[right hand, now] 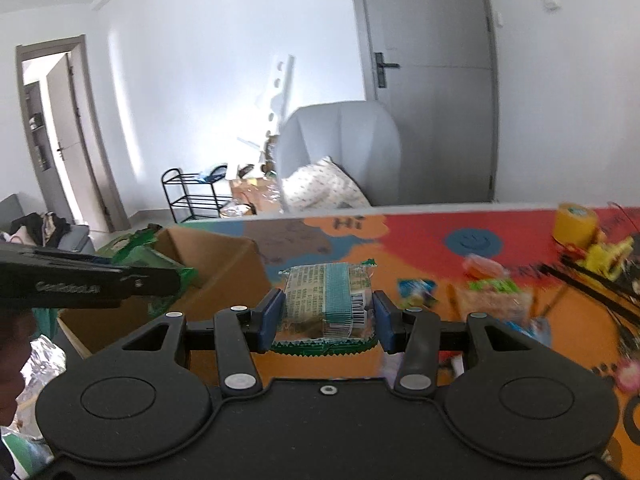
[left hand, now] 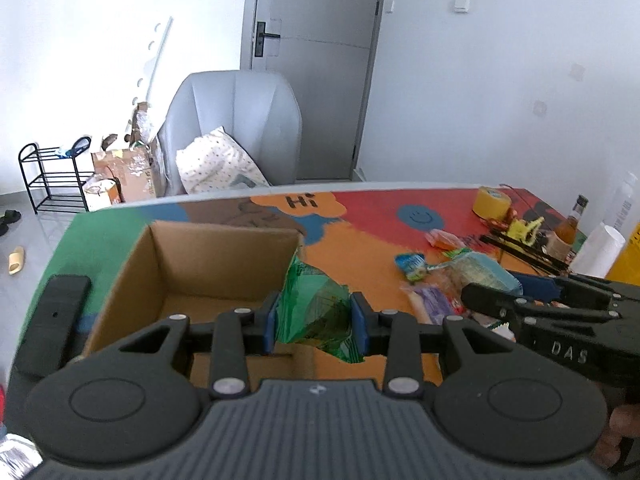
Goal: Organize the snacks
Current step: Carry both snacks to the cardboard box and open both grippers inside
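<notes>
Tabletop is a multicoloured printed mat (left hand: 360,248), orange, red and green patches, white walls and a grey door behind.

Left wrist view, near to far: left gripper (left hand: 316,320) has its blue pads clamped on a crumpled green snack bag (left hand: 312,304), held above the near right corner of an open cardboard box (left hand: 208,264). Box interior visible only here, looks bare. Right gripper (left hand: 480,300) comes in from the right edge, side-on, over a loose pile of snack packets (left hand: 460,276). Beyond that a yellow tape roll (left hand: 491,202), black sticks and a bottle at the far right. Grey armchair (left hand: 236,120) with a spotted pillow (left hand: 218,164) past the table edge, black shoe rack (left hand: 52,176) at left.

Right wrist view: right gripper (right hand: 329,314) is closed on a flat clear-wrapped packet (right hand: 326,300) with a teal stripe, barcode side up, green serrated seams, held clear of the mat. Left gripper (right hand: 176,280) shows side-on at left with the green bag at the box (right hand: 224,276) rim. Only this view gives the open doorway (right hand: 52,120) far left and foil wrapping (right hand: 40,364) by the lower left. Right side of the frame is motion-blurred.
</notes>
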`<state>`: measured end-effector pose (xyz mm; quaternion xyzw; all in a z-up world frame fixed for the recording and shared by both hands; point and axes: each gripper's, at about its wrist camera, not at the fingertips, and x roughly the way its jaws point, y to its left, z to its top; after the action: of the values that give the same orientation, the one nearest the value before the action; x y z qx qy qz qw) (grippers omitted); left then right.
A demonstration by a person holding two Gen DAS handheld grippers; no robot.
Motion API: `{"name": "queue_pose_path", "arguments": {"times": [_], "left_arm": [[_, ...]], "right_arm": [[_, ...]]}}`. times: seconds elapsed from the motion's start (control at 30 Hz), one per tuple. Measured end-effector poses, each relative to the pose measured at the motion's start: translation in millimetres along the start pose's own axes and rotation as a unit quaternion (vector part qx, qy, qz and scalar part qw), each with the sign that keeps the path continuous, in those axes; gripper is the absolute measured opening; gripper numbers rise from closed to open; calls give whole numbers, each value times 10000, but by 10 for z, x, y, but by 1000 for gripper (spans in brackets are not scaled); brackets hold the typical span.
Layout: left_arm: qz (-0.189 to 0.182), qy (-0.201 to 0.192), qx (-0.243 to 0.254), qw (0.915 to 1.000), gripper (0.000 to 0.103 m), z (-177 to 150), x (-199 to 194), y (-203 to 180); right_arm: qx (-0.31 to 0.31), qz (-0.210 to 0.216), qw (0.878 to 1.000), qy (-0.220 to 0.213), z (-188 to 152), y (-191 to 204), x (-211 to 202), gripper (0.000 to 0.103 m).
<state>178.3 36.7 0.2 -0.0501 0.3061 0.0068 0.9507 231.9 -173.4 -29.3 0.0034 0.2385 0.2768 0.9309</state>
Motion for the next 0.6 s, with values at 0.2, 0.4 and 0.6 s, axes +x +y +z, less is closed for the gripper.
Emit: {"name": "queue_pose_path", "arguments": {"times": [0.2, 0.4, 0.6], "left_arm": [[100, -30, -40, 9999, 35, 142, 22, 169], [254, -32, -141, 9996, 35, 221, 42, 376], [414, 67, -237, 9988, 36, 282, 145, 554]], "right_arm": [[-174, 220, 9995, -154, 155, 227, 102, 46], [-273, 435, 9986, -142, 260, 398, 255, 46], [-334, 589, 9976, -144, 339, 522, 375, 46]]}}
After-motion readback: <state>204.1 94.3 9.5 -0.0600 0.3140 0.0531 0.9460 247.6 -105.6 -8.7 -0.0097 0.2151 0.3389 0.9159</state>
